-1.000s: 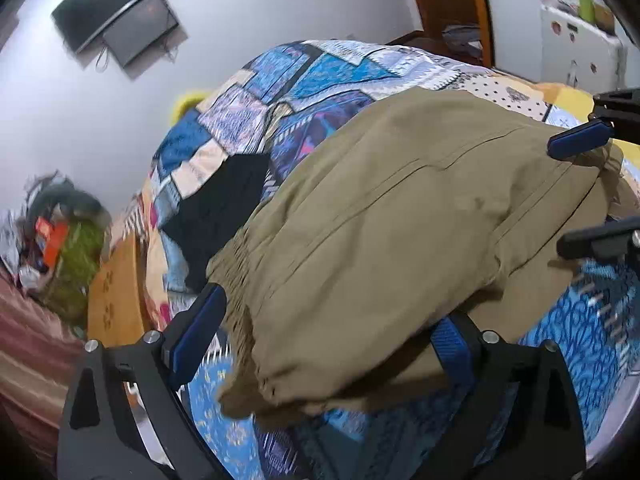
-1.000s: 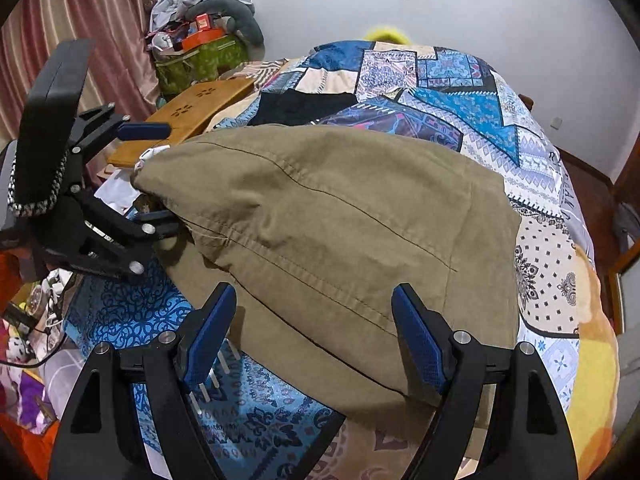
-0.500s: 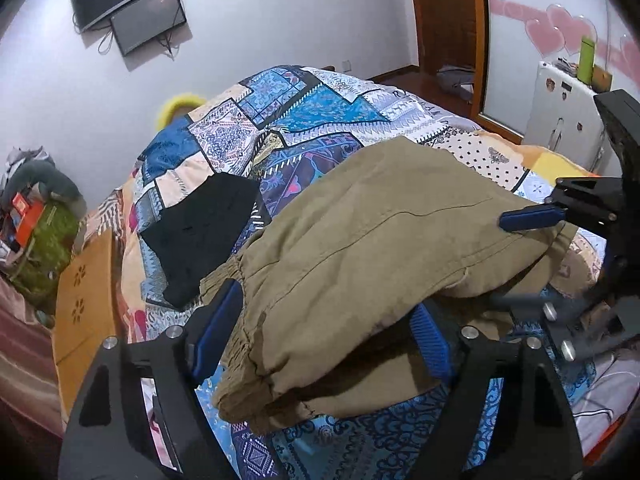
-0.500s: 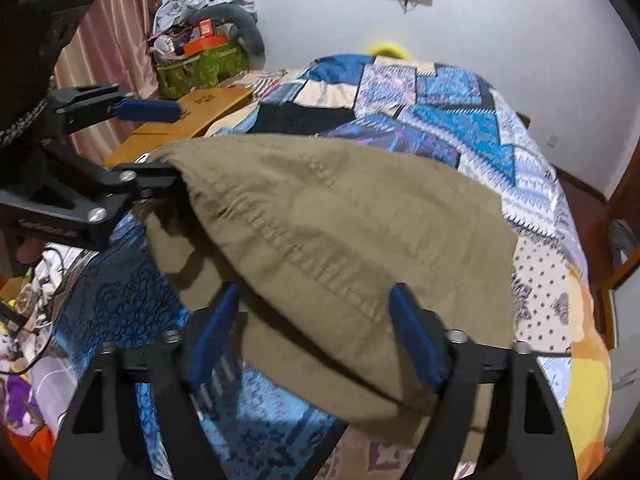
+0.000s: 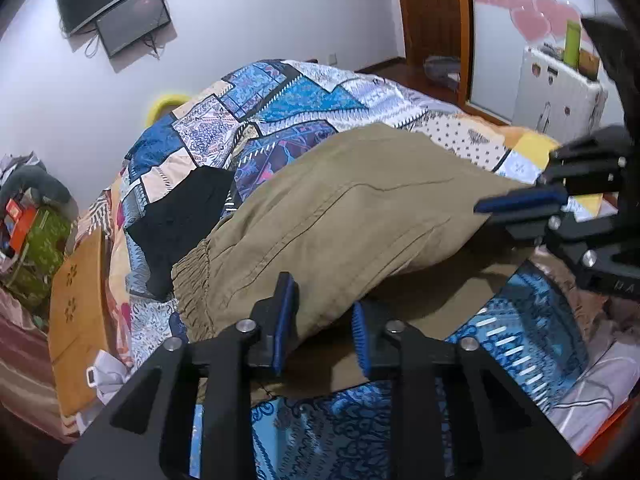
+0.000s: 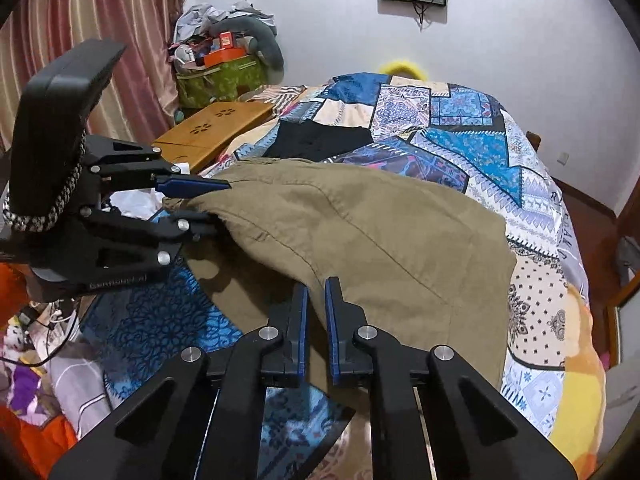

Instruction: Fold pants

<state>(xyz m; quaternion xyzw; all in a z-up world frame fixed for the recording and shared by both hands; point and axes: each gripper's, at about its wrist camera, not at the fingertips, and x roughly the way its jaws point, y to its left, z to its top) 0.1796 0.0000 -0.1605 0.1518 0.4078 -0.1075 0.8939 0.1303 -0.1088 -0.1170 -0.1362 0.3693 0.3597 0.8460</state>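
Note:
Khaki pants (image 5: 340, 208) lie folded over on the patchwork bed (image 5: 288, 96), elastic waistband toward the left. My left gripper (image 5: 320, 312) has its jaws closed on the near folded edge of the pants. In the right wrist view the pants (image 6: 380, 232) fill the middle, and my right gripper (image 6: 316, 300) is shut on their near edge, lifting it slightly. Each gripper shows in the other's view: the right one (image 5: 520, 204) at the pants' right corner, the left one (image 6: 192, 200) at their left corner.
A black garment (image 5: 180, 224) lies on the bed behind the pants. A wooden lap table (image 6: 216, 124) leans at the bed's left side, with a green bag (image 6: 220, 76) and clutter beyond. A white cabinet (image 5: 560, 92) stands at right. Loose clothes (image 6: 36, 380) lie near the front left.
Both grippers have closed from wide open onto the near folded edge of the pants. The edge is now raised a little off the bed.

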